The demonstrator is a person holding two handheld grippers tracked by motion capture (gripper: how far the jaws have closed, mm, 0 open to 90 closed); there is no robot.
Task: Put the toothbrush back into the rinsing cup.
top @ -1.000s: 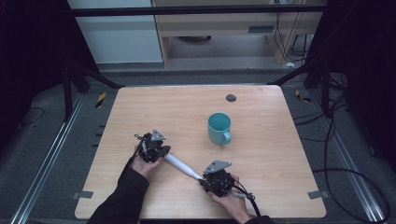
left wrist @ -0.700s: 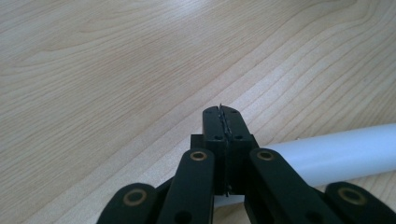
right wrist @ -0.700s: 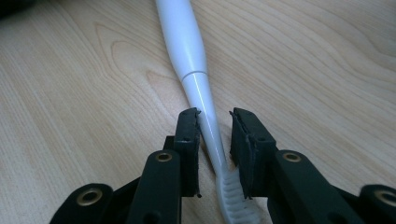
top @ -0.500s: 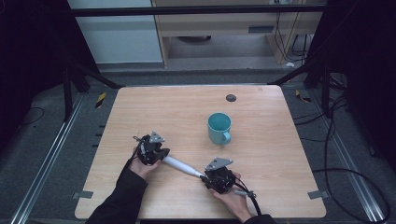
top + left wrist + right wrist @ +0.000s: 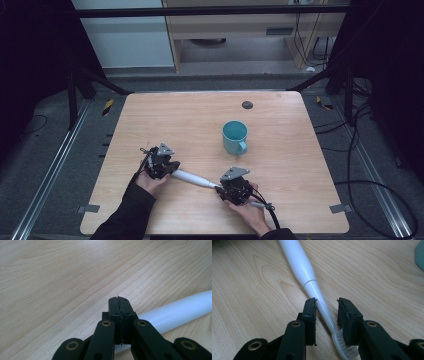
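White plastic electric toothbrush (image 5: 194,178) lies flat on the pale wooden table (image 5: 280,150), near the front edge, running between my two grippers. Thick handle end sits at the left gripper (image 5: 161,163); slim neck and bristle head (image 5: 345,346) at the right gripper (image 5: 234,189).

Right jaws have just been opening. In the right gripper view the neck (image 5: 322,307) passes through the gap, brushing the left pad at most, with clear space at the other. No squeeze there now; I judge it a release of the head end, or a loosening to re-seat.

Left jaws closed flat, pad to pad, nothing between them. The handle (image 5: 175,312) runs beneath and beside them, so the brush is not gripped.

Against the frame a second ago: the brush has dropped slightly toward the front edge at its right end, both hands roughly where they were. Teal ceramic mug (image 5: 235,137) unmoved, well apart behind the brush; I take it as the likely destination.
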